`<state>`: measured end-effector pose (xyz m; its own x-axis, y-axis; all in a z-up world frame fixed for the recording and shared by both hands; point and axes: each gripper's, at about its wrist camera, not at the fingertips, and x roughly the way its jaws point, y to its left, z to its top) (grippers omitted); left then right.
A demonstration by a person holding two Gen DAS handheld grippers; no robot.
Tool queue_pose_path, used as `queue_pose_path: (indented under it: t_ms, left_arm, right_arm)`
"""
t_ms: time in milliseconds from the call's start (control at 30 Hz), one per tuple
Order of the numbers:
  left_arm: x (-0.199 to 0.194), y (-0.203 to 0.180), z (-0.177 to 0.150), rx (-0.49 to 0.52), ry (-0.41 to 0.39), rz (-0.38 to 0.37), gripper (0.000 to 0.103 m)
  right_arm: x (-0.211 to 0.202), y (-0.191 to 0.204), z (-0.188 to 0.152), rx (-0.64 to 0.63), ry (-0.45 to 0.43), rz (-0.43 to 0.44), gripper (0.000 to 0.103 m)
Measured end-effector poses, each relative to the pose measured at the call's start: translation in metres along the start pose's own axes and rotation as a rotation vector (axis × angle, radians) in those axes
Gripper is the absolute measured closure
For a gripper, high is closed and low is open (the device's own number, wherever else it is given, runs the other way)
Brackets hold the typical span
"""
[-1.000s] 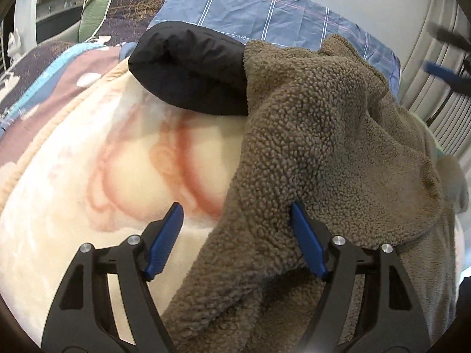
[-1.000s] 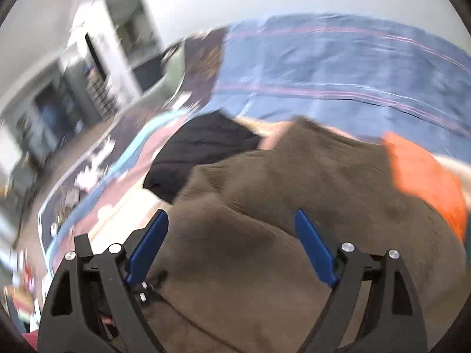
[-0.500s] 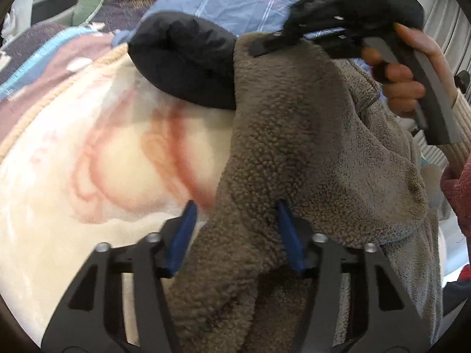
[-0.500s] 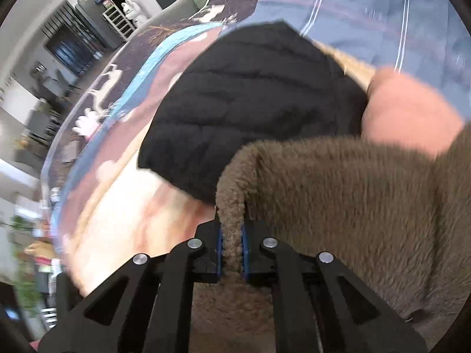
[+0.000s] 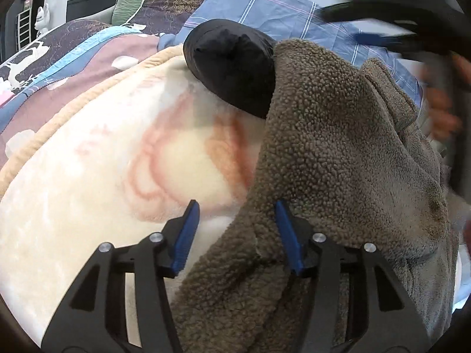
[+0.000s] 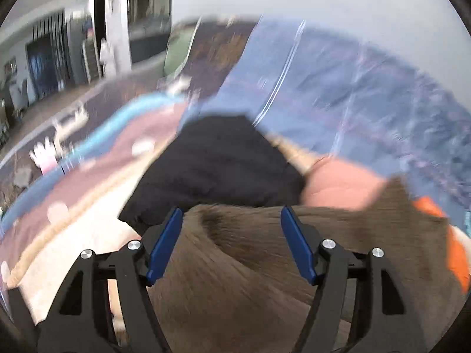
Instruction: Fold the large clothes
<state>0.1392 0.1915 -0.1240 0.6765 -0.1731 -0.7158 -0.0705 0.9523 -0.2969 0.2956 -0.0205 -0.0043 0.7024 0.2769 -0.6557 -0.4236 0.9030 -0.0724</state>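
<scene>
The left claw (image 5: 237,235), jaws just opening, straddles the brown fleece (image 5: 338,147) edge beside a black garment (image 5: 232,67).

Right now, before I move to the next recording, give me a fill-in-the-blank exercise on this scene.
1. The fleece garment being folded is ____ in colour.
2. The padded bundle at the fleece's far corner is ____.
3. The fleece lies on a ____ blanket with a pink print.
4. The blue pads of the left gripper stand ____, not pressing the fleece.

Missing words: brown; black; cream; apart
</scene>
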Motion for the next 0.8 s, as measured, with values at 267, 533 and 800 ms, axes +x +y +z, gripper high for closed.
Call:
queue_pose_path:
  t_ms: [267,533,800]
  left_arm:
    - [-0.002,-0.003,0.003,0.003,0.001,0.009,0.047]
    - [0.001,-0.019,0.008,0.079,0.011,0.088,0.047]
    - [-0.079,-0.121,0.023,0.346,-0.170,0.049,0.071]
  right_arm:
    - [-0.086,-0.056,-0.143,0.079,0.121,0.007,0.058]
    - [-0.048,-0.110,-0.242,0.203,0.172,-0.206,0.056]
    - [-0.061,-0.134,-0.257,0.308,0.072,-0.098,0.055]
